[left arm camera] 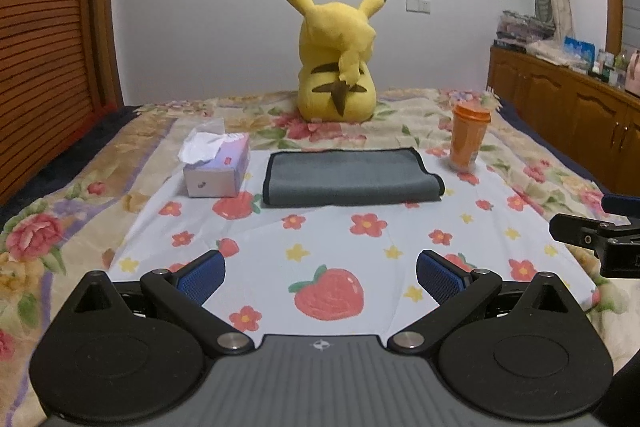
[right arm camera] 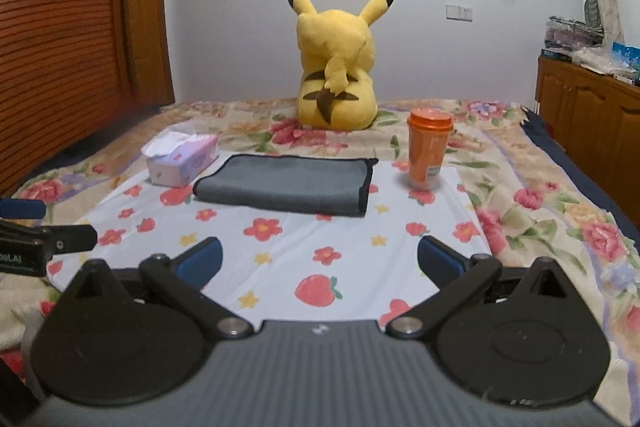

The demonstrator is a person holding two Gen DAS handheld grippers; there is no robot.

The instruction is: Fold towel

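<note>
Towel (left arm camera: 352,178), grey with dark edging, lies on the white flower-print sheet (left arm camera: 340,239) spread over the bed, between the tissue box (left arm camera: 216,167) and the orange cup (left arm camera: 469,139), in front of the yellow plush toy (left arm camera: 340,59). It looks already doubled, rounded fold nearest the cameras, probably laid centred so both tongs can reach its corners. Left tongs (left arm camera: 320,277) and right tongs (right arm camera: 319,263) hang well short of it, spread wide and empty. How many layers the towel has is hard to tell; its far edge is foreshortened.
</note>
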